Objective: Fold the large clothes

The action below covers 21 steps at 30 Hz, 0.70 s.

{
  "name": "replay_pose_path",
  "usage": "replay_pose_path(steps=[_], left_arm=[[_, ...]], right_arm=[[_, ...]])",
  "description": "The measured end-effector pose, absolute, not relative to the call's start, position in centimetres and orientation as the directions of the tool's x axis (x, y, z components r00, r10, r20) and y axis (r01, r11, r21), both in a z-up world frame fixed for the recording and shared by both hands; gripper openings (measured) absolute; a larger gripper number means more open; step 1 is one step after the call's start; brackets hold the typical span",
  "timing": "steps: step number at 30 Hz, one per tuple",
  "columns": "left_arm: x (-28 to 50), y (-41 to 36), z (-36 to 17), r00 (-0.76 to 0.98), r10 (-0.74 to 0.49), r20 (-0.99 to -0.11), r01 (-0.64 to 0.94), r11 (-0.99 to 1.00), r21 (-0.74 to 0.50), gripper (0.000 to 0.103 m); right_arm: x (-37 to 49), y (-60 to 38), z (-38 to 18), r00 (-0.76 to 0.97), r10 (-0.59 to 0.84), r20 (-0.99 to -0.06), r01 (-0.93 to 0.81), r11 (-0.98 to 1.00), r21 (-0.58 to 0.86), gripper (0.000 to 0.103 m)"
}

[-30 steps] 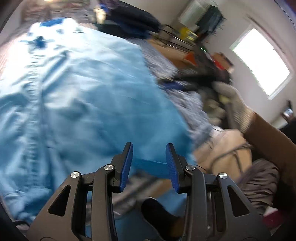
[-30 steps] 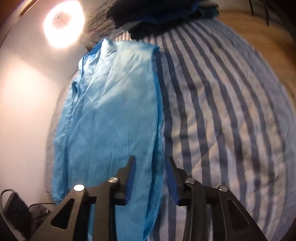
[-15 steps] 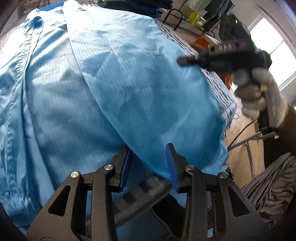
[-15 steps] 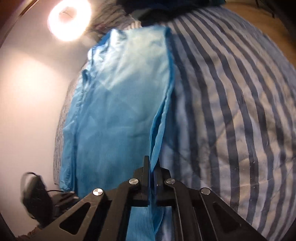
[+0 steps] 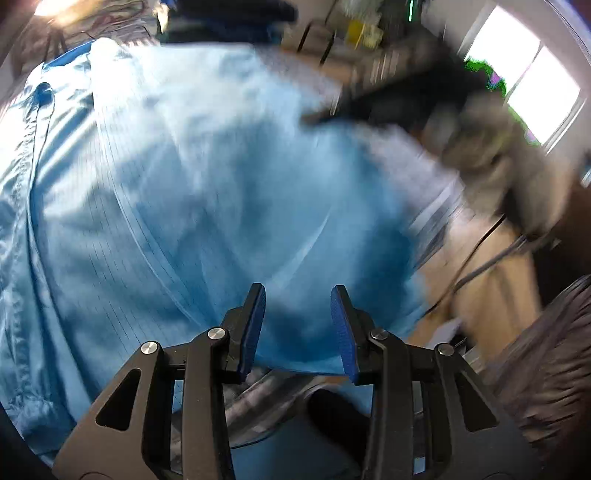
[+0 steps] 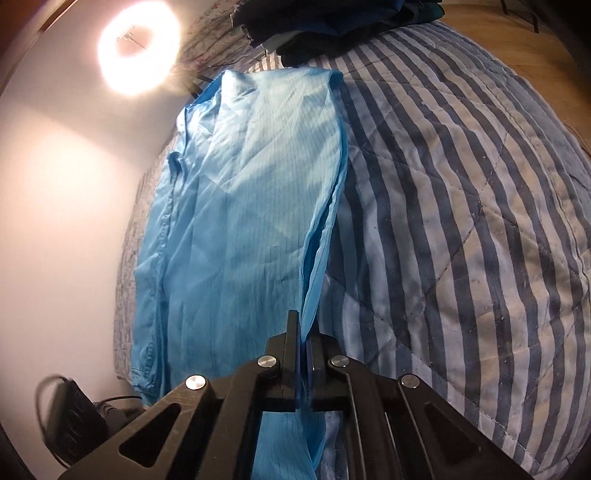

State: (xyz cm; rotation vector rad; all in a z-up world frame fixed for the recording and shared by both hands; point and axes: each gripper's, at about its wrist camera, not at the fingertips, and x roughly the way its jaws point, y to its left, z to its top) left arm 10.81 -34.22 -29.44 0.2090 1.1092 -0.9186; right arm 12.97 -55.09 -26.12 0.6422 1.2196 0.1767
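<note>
A large light-blue garment (image 5: 184, 203) lies spread on a striped quilt (image 6: 461, 221), with its collar at the far end. My left gripper (image 5: 297, 325) hovers over the near hem, open, its blue pads apart and the fabric showing below them. My right gripper (image 6: 303, 332) is shut on the garment's (image 6: 240, 203) right edge, which rises into the jaws as a raised fold. In the left wrist view the right gripper (image 5: 399, 99) shows as a dark blur at the upper right, held by a gloved hand (image 5: 491, 155).
A pile of dark clothes (image 6: 332, 22) sits at the far end of the bed. A ring light (image 6: 138, 55) glows by the white wall on the left. Wooden floor (image 5: 491, 295) with cables lies to the right, and a window (image 5: 535, 85) beyond. A black device (image 6: 70, 413) lies low left.
My right gripper has closed on the garment's right edge and lifted it slightly. My left gripper has dropped closer to the near hem, still open.
</note>
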Motion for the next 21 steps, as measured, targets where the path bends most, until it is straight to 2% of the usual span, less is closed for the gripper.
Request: replay_pose_path(steps=[4, 8, 14, 16, 21], left_arm=[[10.8, -32.8, -29.1, 0.135, -0.555, -0.821, 0.694, 0.644, -0.321, 0.037], [11.4, -29.8, -25.1, 0.182, -0.627, -0.758, 0.643, 0.659, -0.39, 0.037], [12.2, -22.9, -19.7, 0.328, -0.66, -0.676, 0.563, 0.711, -0.421, 0.037], [12.9, -19.8, -18.6, 0.383, -0.653, -0.653, 0.515, 0.738, -0.436, 0.037], [14.9, -12.8, -17.4, 0.493, -0.617, -0.613, 0.4, 0.787, -0.47, 0.037]], right_arm=[[13.1, -54.7, -26.1, 0.353, 0.428, -0.832, 0.218, 0.827, 0.518, 0.0], [13.4, -53.5, -24.8, 0.362, 0.372, -0.855, 0.204, 0.863, 0.462, 0.0], [13.9, -49.0, -20.9, 0.401, 0.227, -0.888, 0.08, 0.956, 0.281, 0.0], [14.0, -46.7, -19.7, 0.42, 0.156, -0.894, 0.016, 0.984, 0.179, 0.0], [14.1, -41.7, -18.2, 0.451, 0.105, -0.887, -0.104, 0.993, 0.064, 0.0]])
